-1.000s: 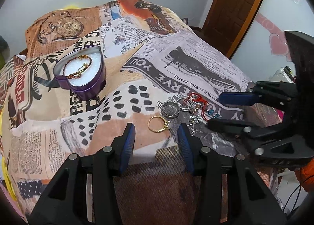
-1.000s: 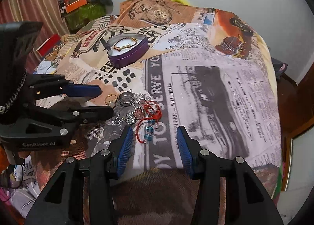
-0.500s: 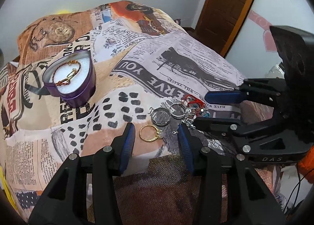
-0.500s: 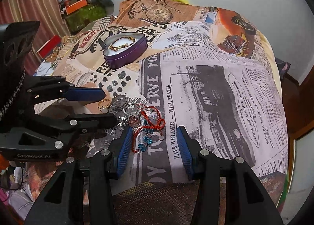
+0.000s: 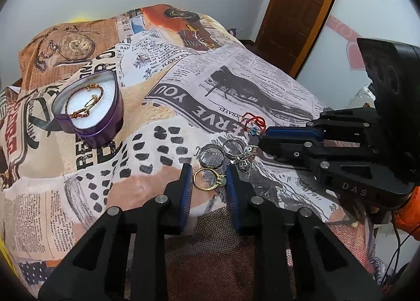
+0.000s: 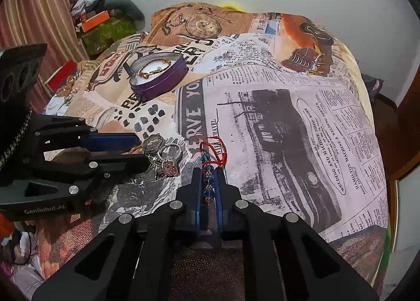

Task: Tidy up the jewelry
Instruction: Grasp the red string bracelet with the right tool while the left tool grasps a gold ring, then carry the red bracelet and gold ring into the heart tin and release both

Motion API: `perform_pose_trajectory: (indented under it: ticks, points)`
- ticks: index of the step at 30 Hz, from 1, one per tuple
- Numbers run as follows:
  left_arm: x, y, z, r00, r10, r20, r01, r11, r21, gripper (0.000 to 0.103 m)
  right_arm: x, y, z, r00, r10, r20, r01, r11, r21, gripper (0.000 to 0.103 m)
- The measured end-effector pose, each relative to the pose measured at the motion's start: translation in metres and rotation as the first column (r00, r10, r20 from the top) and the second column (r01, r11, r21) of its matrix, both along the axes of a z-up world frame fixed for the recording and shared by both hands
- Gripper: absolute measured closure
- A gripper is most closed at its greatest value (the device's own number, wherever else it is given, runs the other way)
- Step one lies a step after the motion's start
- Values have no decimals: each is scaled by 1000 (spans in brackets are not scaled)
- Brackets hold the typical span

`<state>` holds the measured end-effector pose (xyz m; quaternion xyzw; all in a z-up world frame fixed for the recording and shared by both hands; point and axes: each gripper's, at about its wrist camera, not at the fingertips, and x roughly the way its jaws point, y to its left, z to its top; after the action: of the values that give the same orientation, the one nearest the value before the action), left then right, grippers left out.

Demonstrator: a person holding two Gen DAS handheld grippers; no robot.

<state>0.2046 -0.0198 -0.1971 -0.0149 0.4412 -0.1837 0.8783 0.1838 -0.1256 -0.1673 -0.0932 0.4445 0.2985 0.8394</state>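
Observation:
A purple heart-shaped tin lies open on the printed bedspread with a gold-and-red bracelet on its white pad. A small heap of rings lies near the front edge. My left gripper is open, its fingers on either side of a gold ring. My right gripper has closed on a red cord bracelet with blue beads, which still rests on the bedspread; the cord also shows in the left wrist view.
The bedspread drops off at the front and right. A wooden door stands behind right. Boxes and clutter sit beside a curtain at the far left.
Both grippers moved forward and down to the jewelry heap. My right jaws narrowed around the red beaded bracelet. My left fingers came to flank the gold ring.

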Motion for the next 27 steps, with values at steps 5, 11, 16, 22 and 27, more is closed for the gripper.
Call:
perform_pose_trajectory:
  ticks: [5, 11, 16, 22, 27]
  points:
    - [-6, -2, 4, 1000, 12, 10, -12, 1000, 12, 78, 0, 0, 4, 1000, -11, -1, 11, 1000, 3, 95]
    - [-14, 2, 16, 998, 47, 29, -47, 999, -10, 78, -2, 0, 15, 1000, -2, 16, 2, 1000, -9, 96]
    - [-22, 12, 33, 995, 77, 69, -76, 997, -17, 78, -4, 0, 33, 999, 0, 50, 1, 1000, -6, 96]
    - [-27, 26, 51, 988, 102, 117, -102, 995, -2, 78, -4, 5, 55, 994, 9, 110, -9, 1000, 0, 96]
    - [-29, 40, 58, 982, 129, 142, -131, 991, 6, 78, -1, 17, 71, 988, 19, 152, -21, 1000, 10, 96]
